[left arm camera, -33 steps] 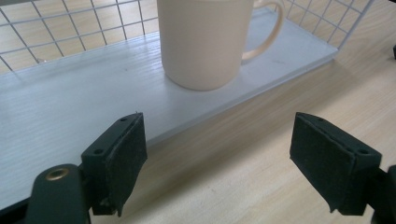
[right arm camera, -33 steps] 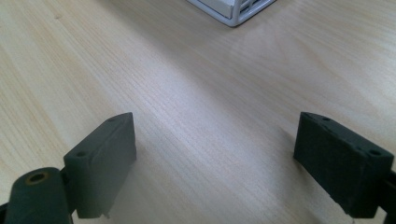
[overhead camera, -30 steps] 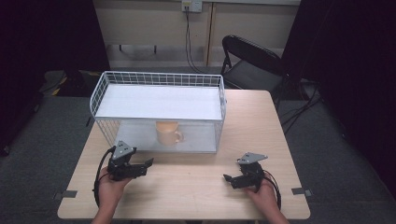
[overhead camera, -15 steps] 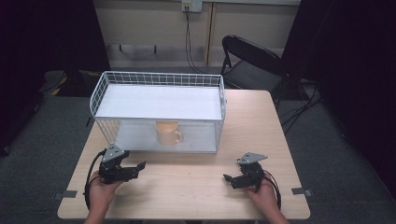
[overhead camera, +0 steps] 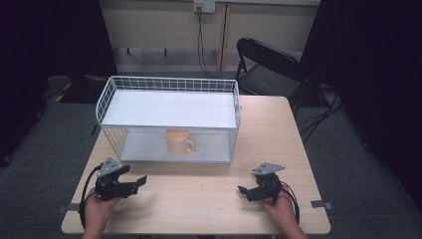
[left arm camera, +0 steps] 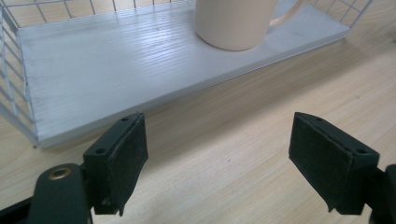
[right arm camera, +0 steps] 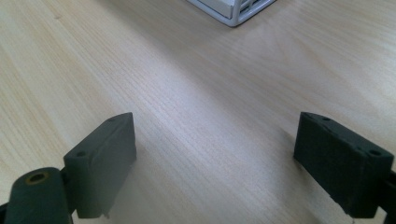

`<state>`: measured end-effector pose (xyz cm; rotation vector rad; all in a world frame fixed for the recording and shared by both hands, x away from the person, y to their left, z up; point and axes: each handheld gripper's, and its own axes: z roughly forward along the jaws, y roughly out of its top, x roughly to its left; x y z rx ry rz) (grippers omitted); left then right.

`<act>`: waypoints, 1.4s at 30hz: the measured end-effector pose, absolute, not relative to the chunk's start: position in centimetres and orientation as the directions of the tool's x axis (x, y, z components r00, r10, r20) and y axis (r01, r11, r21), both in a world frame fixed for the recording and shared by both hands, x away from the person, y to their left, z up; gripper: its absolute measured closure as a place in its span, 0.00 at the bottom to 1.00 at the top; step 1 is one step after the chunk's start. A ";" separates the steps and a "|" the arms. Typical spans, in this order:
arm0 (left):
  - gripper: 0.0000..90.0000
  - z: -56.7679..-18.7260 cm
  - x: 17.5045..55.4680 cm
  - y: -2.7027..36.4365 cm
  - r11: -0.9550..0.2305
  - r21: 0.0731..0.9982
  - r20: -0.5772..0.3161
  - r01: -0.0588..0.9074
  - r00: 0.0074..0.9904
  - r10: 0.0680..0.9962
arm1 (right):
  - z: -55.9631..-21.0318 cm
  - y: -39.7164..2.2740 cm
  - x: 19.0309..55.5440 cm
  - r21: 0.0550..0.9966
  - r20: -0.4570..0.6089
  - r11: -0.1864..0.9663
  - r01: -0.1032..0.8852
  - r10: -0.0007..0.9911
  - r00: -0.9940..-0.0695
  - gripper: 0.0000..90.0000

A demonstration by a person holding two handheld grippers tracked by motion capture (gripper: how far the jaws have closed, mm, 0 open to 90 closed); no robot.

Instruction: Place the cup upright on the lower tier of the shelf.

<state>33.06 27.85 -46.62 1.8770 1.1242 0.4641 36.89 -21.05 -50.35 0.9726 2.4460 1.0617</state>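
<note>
I hold both tongs spread wide, empty: left gripper (overhead camera: pixel 141 180) faces the mug (overhead camera: pixel 178 142) ahead; right gripper (overhead camera: pixel 242 190) over bare table (overhead camera: pixel 199 199)

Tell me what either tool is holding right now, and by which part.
Nothing. The left tool and right tool are both open and empty; the beige ceramic mug stands untouched on the white wire rack's lower shelf.

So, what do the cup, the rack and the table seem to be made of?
The cup looks like glazed ceramic: a smooth, pale peach wall with a soft sheen, though plastic is possible. The rack seems to be white coated metal wire, a thin grid, with white boards that show a wood-like grain. The table looks like light wood or laminate, matte, with fine grain lines.
</note>
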 end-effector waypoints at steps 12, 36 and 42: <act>0.22 -47.7 32.5 29.6 -0.198 0.822 -0.119 0.534 0.502 0.857 | -50.3 -21.1 36.9 0.732 -0.007 0.497 0.465 0.689 -0.725 0.14; 0.23 -49.7 32.1 30.3 -0.279 0.780 -0.056 0.560 0.506 0.861 | -50.3 -21.1 36.9 0.732 -0.007 0.497 0.465 0.689 -0.725 0.14; 0.22 -50.0 32.0 30.2 -0.306 0.760 -0.043 0.573 0.514 0.857 | -50.4 -21.0 36.9 0.733 -0.009 0.498 0.463 0.687 -0.726 0.14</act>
